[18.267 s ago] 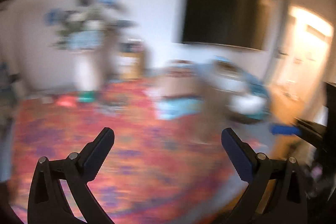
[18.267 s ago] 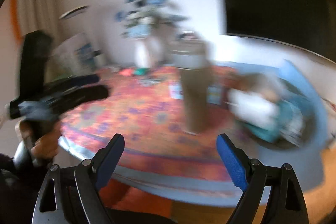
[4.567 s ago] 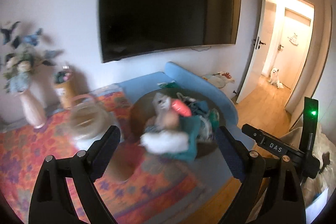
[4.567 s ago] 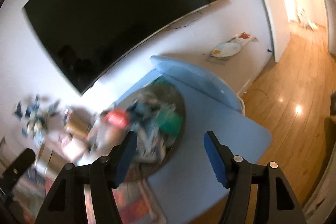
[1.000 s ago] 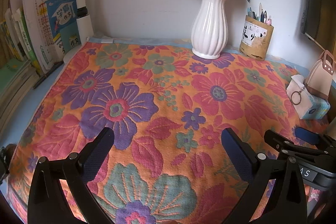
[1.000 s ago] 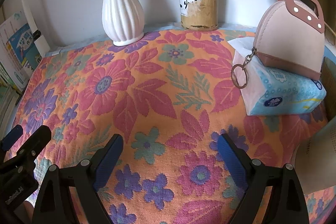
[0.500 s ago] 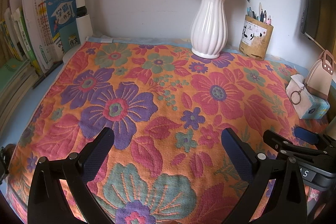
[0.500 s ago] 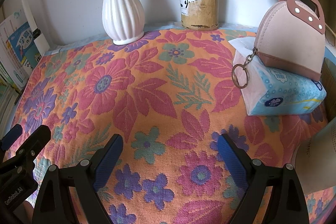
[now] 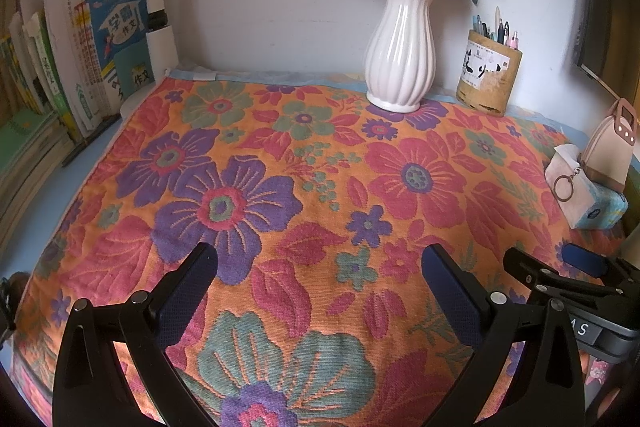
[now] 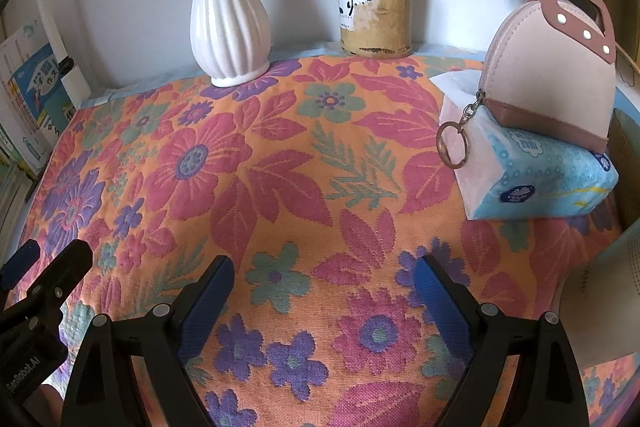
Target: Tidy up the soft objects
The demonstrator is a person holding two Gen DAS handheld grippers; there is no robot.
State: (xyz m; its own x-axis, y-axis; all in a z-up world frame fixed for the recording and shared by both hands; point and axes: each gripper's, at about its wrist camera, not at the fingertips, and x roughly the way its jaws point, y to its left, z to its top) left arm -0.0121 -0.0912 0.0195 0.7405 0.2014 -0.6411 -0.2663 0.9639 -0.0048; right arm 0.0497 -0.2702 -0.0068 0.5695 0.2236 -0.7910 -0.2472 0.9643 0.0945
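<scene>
A floral cloth (image 9: 320,187) (image 10: 280,187) in orange, red and purple covers the table. My left gripper (image 9: 320,263) hangs open over its near part with nothing between the fingers. My right gripper (image 10: 324,267) is open too, above the cloth's right side, empty; it also shows at the right edge of the left wrist view as the right gripper (image 9: 560,267). A pink pouch (image 10: 556,83) (image 9: 608,151) with a key ring rests on a blue tissue pack (image 10: 552,183) (image 9: 592,207) at the far right.
A white vase (image 9: 402,55) (image 10: 228,19) with blue flowers and a pen holder (image 9: 490,75) (image 10: 376,11) stand at the back by the wall. Books (image 9: 80,67) line the left side. A pale woven object (image 10: 608,299) sits at the right edge.
Nothing has visibly changed over the last second; both grippers hold still and open. Earlier, the views swept across a room with a television and a blue sofa.
</scene>
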